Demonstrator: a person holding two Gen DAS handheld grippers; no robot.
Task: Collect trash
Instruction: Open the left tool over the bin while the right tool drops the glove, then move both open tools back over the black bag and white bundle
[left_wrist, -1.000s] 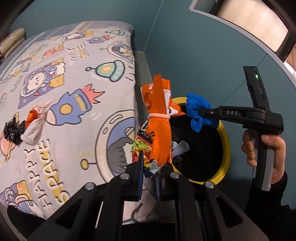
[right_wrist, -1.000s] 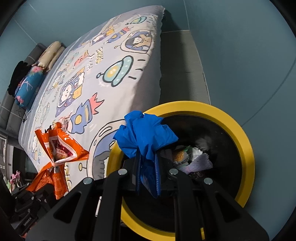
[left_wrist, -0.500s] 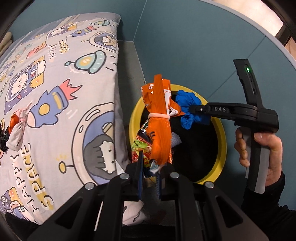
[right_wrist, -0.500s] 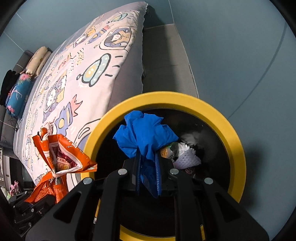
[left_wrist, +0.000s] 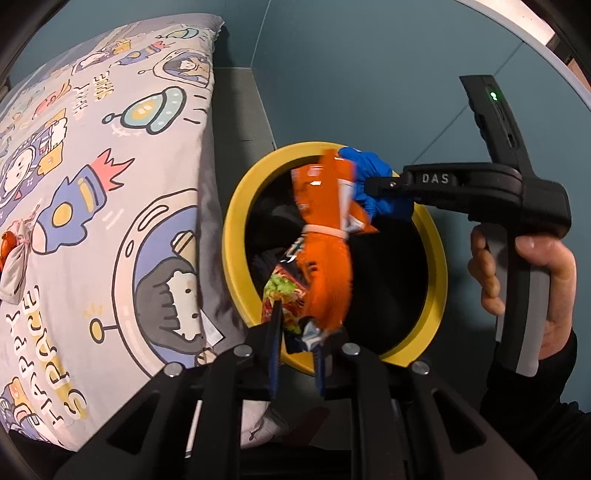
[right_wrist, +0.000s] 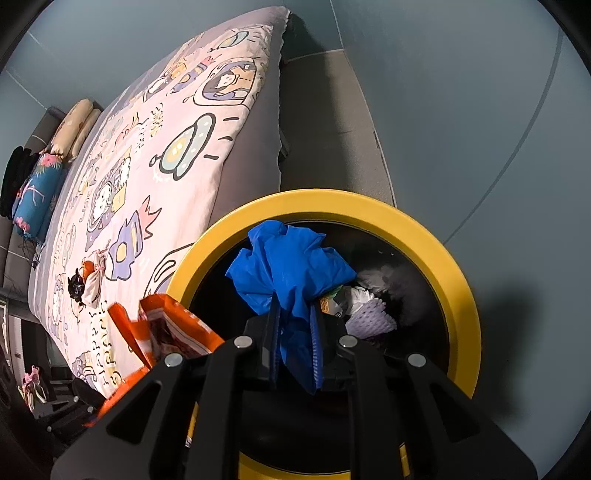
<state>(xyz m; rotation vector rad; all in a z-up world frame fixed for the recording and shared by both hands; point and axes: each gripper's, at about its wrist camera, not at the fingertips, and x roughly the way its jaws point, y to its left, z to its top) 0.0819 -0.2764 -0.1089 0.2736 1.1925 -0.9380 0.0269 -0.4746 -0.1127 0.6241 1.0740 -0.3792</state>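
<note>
My left gripper (left_wrist: 297, 350) is shut on an orange snack bag (left_wrist: 327, 258) bundled with a green-and-red wrapper (left_wrist: 282, 299), held over the yellow-rimmed black bin (left_wrist: 236, 236). My right gripper (right_wrist: 293, 345) is shut on a crumpled blue plastic glove (right_wrist: 291, 266), held over the same bin (right_wrist: 458, 280), which holds several wrappers (right_wrist: 365, 310). In the left wrist view the right gripper (left_wrist: 376, 184) reaches in from the right with the blue glove (left_wrist: 369, 173) above the bin. The orange bag also shows in the right wrist view (right_wrist: 173, 328).
A bed with a cartoon space-print cover (left_wrist: 92, 184) lies left of the bin. A small knotted bundle of trash (right_wrist: 90, 284) sits on the cover, also in the left wrist view (left_wrist: 14, 266). Pillows (right_wrist: 74, 125) lie at the far end. Teal walls (left_wrist: 369, 74) stand behind the bin.
Both grippers have moved further over the bin mouth with their loads. The bed has slid left in the left wrist view. Both grips are unchanged.
</note>
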